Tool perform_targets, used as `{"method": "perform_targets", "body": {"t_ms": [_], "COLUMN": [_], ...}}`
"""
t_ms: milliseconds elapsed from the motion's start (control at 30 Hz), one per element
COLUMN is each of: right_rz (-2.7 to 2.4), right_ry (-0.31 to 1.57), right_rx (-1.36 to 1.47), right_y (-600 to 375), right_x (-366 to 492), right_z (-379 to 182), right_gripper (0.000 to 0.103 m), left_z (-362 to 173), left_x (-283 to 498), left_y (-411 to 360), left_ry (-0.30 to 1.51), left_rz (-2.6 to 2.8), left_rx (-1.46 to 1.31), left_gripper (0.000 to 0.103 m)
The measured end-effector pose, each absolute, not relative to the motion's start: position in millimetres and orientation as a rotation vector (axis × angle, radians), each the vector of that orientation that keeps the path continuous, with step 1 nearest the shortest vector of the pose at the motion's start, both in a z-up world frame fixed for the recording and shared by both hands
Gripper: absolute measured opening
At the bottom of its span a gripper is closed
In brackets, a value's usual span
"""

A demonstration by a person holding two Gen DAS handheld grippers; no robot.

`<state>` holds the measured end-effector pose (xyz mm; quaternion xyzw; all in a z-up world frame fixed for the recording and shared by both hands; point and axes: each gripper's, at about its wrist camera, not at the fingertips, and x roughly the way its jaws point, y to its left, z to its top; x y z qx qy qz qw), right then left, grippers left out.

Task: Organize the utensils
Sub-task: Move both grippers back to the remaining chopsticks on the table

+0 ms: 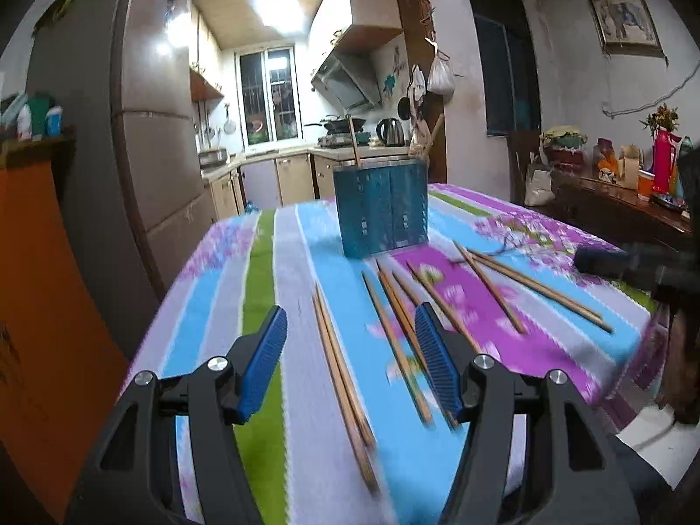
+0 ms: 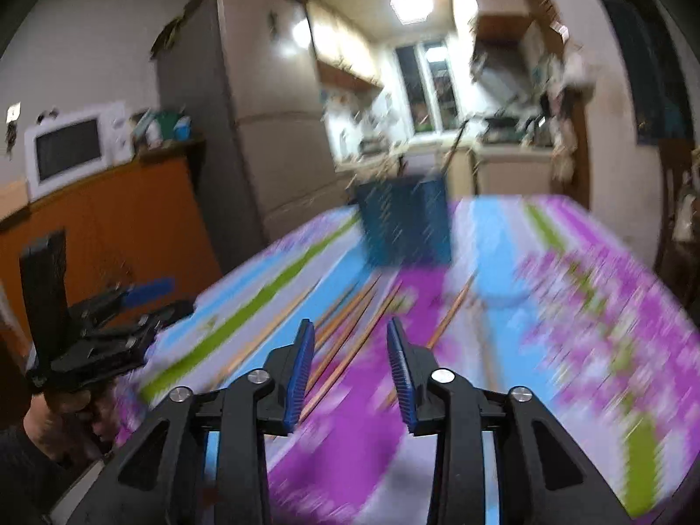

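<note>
Several wooden chopsticks [image 1: 396,332] lie loose on the striped floral tablecloth [image 1: 262,271] in front of a blue slotted utensil holder [image 1: 379,210] that has a few sticks standing in it. My left gripper [image 1: 350,319] is open and empty, hovering above a pair of chopsticks [image 1: 339,372]. My right gripper [image 2: 350,332] is open and empty above the chopsticks [image 2: 350,341]; this view is blurred. The holder [image 2: 404,223] stands further back. The right gripper shows at the right edge of the left wrist view [image 1: 599,260], and the left one shows in the right wrist view [image 2: 144,291].
A fridge [image 1: 162,140] and an orange cabinet [image 1: 39,288] stand left of the table. A sideboard [image 1: 621,201] with a red flask and clutter stands to the right. A microwave [image 2: 70,153] sits on the cabinet. The kitchen lies behind.
</note>
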<state>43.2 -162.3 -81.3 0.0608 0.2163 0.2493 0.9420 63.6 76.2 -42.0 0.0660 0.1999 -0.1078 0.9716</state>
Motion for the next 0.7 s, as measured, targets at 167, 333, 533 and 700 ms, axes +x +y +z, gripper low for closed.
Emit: {"method": "perform_targets", "body": {"t_ms": [167,333,533,700], "right_rz": [0.541,0.499,0.466,0.471], "right_ry": [0.513,0.544,0.569,0.582], "right_rx": [0.084,0.065,0.046,0.058], "right_y": [-127.0,-112.0,-110.1,-111.3], "right_x": [37.5,51.6,61.9,69.2], "right_z": [-114.7,-130.2,-135.5,-135.2], "right_gripper": [0.025,0.024,0.018,0.017], "left_z": [-58.0,-70.5,-77.4,-82.2], "left_x": [58.0,57.0,55.1,58.7], "left_y": [87.5,95.7,99.8,96.3], "left_ry": [0.420,0.446,0.451,0.460], "left_rz": [-0.192,-0.187,-0.200,-0.217], "left_rx": [0.075,0.068,0.059,0.060], "left_gripper": [0.058,0.058,0.058,0.058]}}
